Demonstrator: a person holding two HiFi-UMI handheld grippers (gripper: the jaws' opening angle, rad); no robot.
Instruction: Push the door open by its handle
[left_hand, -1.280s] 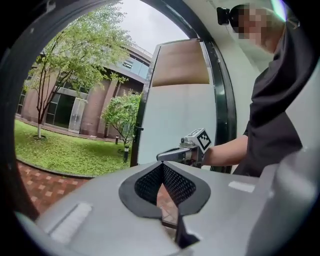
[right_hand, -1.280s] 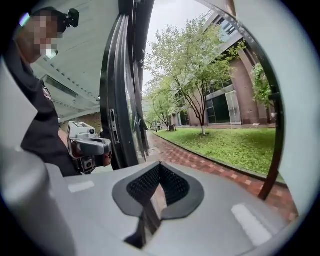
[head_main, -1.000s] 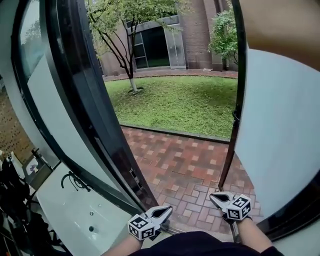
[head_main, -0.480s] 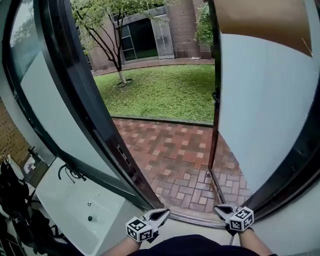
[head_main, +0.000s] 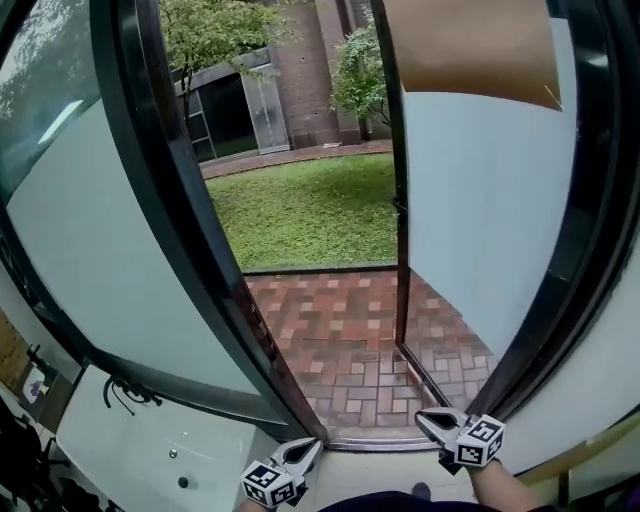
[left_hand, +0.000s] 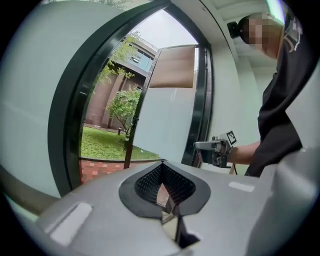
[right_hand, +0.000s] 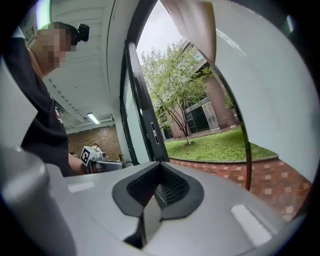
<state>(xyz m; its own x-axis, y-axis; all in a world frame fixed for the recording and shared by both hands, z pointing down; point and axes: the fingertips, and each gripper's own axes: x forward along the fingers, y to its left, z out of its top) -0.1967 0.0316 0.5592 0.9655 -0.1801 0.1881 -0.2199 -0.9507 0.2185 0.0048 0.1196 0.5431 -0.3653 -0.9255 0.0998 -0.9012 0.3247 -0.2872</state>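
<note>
The glass door leaf (head_main: 480, 230), frosted with brown paper (head_main: 470, 50) across its top, stands swung outward on the right. A small dark fitting (head_main: 400, 205) sits on its dark edge; I cannot make out a handle. My left gripper (head_main: 312, 444) and right gripper (head_main: 420, 415) are low at the threshold (head_main: 370, 440). Both are shut, hold nothing and touch no part of the door. The left gripper view shows the left gripper's (left_hand: 161, 162) jaws closed to a point, with the right gripper (left_hand: 197, 145) beyond. The right gripper view shows the right gripper (right_hand: 160, 162) closed too, with the left gripper (right_hand: 117, 162) beside it.
The other leaf's dark frame (head_main: 200, 260) and frosted glass (head_main: 100, 270) slant along the left. Through the gap lie brick paving (head_main: 350, 340), a lawn (head_main: 310, 210) and a tree. A white surface with a dark cable (head_main: 150, 450) is at lower left.
Both grippers have drawn back from over the brick paving to the threshold, still shut. The doorway has shifted left in view and the right leaf fills more of the right side.
</note>
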